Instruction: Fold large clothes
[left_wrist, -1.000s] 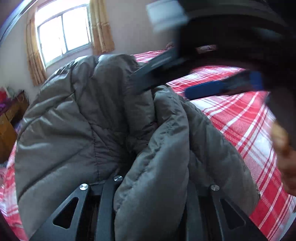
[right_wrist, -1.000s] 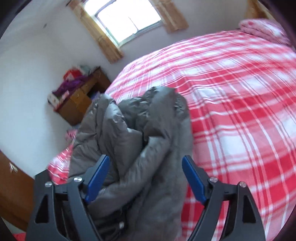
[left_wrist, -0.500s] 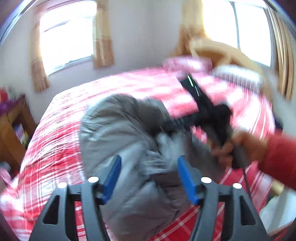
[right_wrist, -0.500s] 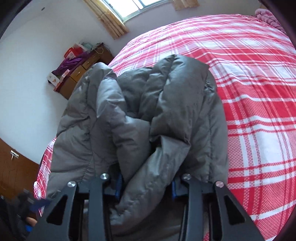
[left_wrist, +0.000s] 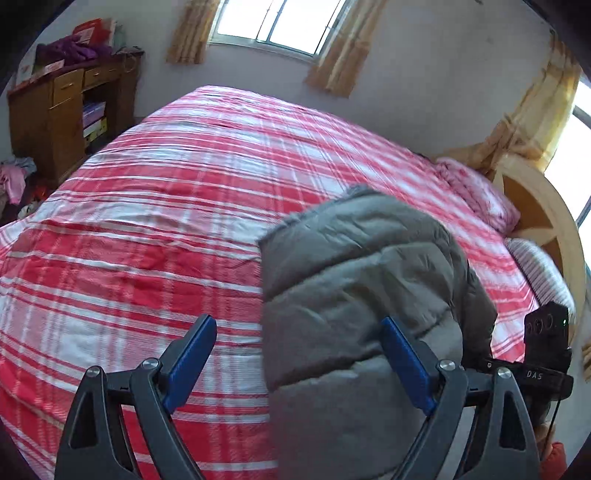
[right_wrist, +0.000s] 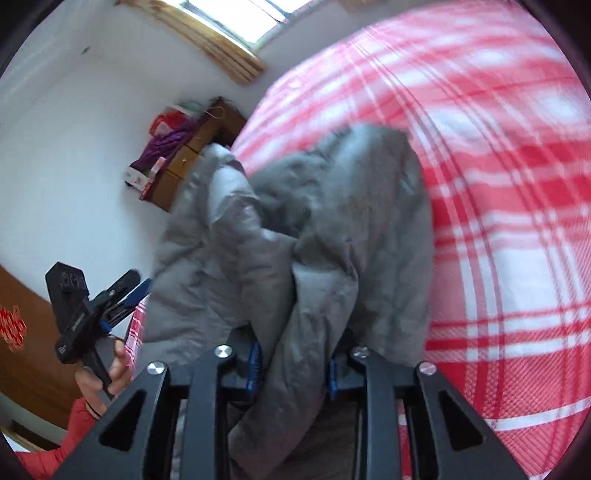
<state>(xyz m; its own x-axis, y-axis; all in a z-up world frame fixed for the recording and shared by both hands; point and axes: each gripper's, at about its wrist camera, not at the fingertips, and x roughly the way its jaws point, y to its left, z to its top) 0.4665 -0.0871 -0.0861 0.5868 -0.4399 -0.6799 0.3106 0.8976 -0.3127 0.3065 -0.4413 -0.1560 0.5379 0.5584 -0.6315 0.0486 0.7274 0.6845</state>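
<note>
A grey padded jacket (right_wrist: 295, 236) hangs bunched over the red-and-white plaid bed (right_wrist: 509, 155). My right gripper (right_wrist: 293, 363) is shut on a fold of the jacket and holds it up. In the left wrist view the jacket (left_wrist: 354, 280) hangs at the right, above the bed (left_wrist: 155, 206). My left gripper (left_wrist: 299, 350) is open and empty, its right finger close beside the jacket. The left gripper also shows in the right wrist view (right_wrist: 125, 291) at the left, beside the jacket. The right gripper's body (left_wrist: 543, 354) shows in the left wrist view at the far right.
A wooden dresser (left_wrist: 55, 110) piled with clothes stands at the bed's far left corner. Pink pillows (left_wrist: 476, 192) and a rounded wooden headboard (left_wrist: 539, 218) are at the right. Curtained windows (left_wrist: 280, 22) are on the far wall.
My left gripper has let go of the jacket, opened and drawn back to the side. My right gripper closed on the jacket and now holds it up alone.
</note>
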